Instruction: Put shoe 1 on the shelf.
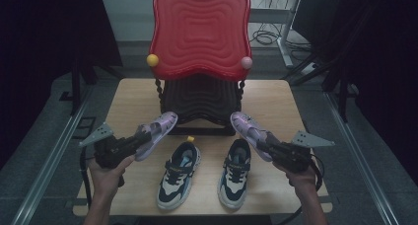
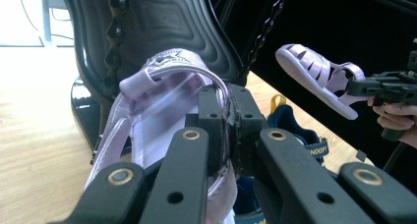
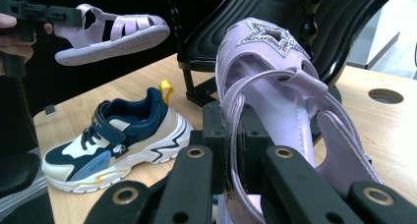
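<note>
Two lilac sandals hang above the table. My left gripper [image 1: 142,139] is shut on the heel strap of the left sandal [image 1: 160,128], toe pointing at the rack. In the left gripper view the jaws [image 2: 228,130] pinch that strap [image 2: 162,86]. My right gripper [image 1: 262,145] is shut on the other sandal [image 1: 245,126], and the right gripper view shows its strap between the jaws [image 3: 230,135] with a glitter star on the toe [image 3: 268,42]. Two navy-and-white sneakers [image 1: 179,174] [image 1: 235,171] stand side by side on the wooden table [image 1: 133,96].
A shoe rack stands at the table's back, with a red wavy top tray [image 1: 199,30] and a black lower tray [image 1: 199,99] right in front of both sandals. A round hole [image 3: 385,96] is in the tabletop. Dark floor and table legs lie around.
</note>
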Demonstrator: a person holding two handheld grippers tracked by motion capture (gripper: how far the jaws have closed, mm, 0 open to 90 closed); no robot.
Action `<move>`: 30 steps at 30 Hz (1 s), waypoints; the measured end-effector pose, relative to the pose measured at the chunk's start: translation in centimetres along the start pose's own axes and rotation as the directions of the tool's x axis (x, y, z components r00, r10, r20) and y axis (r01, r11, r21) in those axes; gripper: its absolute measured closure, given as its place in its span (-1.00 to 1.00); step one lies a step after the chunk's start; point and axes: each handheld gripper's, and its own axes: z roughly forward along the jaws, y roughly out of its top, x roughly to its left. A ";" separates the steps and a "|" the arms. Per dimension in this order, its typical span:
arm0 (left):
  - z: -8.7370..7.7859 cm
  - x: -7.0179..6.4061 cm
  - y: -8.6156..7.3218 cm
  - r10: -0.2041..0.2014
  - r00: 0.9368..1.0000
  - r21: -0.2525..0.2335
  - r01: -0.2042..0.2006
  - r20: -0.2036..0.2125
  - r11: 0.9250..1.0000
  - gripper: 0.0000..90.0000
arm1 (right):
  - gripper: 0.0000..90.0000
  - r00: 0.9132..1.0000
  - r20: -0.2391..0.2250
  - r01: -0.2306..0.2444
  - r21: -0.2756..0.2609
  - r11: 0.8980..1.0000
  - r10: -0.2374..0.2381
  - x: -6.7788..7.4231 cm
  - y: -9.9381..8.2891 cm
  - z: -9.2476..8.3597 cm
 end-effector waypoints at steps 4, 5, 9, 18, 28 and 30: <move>0.9 0.0 0.3 0.004 1.000 -0.007 -0.004 0.002 1.000 0.91 | 0.89 1.000 -0.001 0.009 0.007 1.000 -0.009 0.1 0.4 1.0; 1.1 0.0 0.4 0.005 1.000 -0.007 -0.005 0.003 1.000 0.91 | 0.89 1.000 -0.002 0.011 0.008 1.000 -0.011 0.1 0.5 1.2; 1.9 -0.1 0.6 0.008 1.000 -0.007 -0.008 0.005 1.000 0.91 | 0.89 1.000 -0.014 0.015 0.017 1.000 -0.015 0.2 0.9 2.3; 3.7 0.0 1.2 0.033 0.999 -0.016 -0.033 -0.015 0.999 0.91 | 0.89 1.000 -0.026 0.011 0.024 1.000 -0.010 0.0 1.7 4.4; 5.2 0.1 1.6 0.041 0.999 -0.015 -0.041 -0.012 0.999 0.91 | 0.89 1.000 -0.026 -0.003 0.017 1.000 0.003 0.0 2.3 6.0; 5.5 0.1 1.8 0.042 0.999 -0.021 -0.042 -0.010 0.999 0.91 | 0.89 1.000 -0.027 -0.002 0.011 1.000 0.002 0.1 2.4 6.4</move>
